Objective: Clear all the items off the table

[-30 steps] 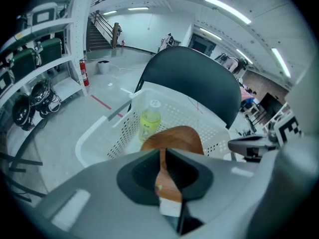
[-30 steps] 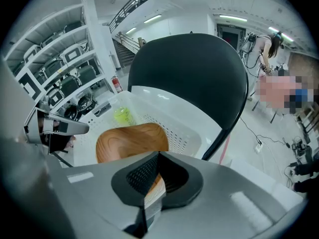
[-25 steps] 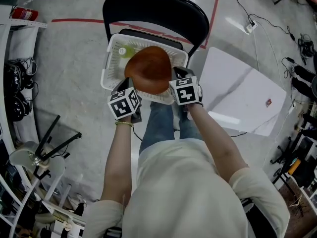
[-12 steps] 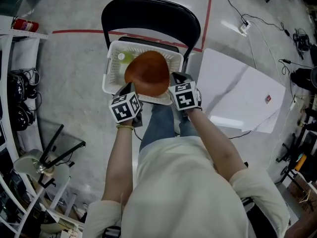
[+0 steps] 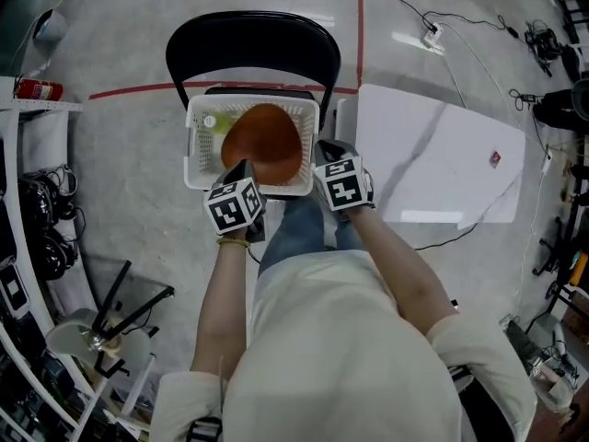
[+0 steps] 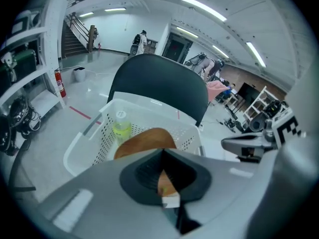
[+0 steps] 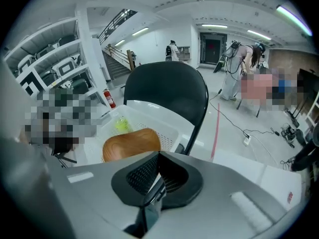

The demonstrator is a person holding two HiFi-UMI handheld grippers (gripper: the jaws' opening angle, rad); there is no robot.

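The left claw (image 5: 241, 168) is pinching the near rim of the wooden bowl (image 5: 264, 144): brown wood shows wedged between its pressed-together jaws. The right claw (image 5: 324, 151) is pressed together too, with the bowl's edge just to its left; whether it nips the rim I cannot tell. The bowl hangs ahead of both claws, over the white basket (image 5: 195, 159) on the black chair (image 5: 248, 40), with a yellow-green bottle (image 5: 213, 122) beyond it inside. A claw at each side likely keeps the wide bowl level for lowering into the basket. The white worktop (image 5: 442, 155) lies right of the right claw.
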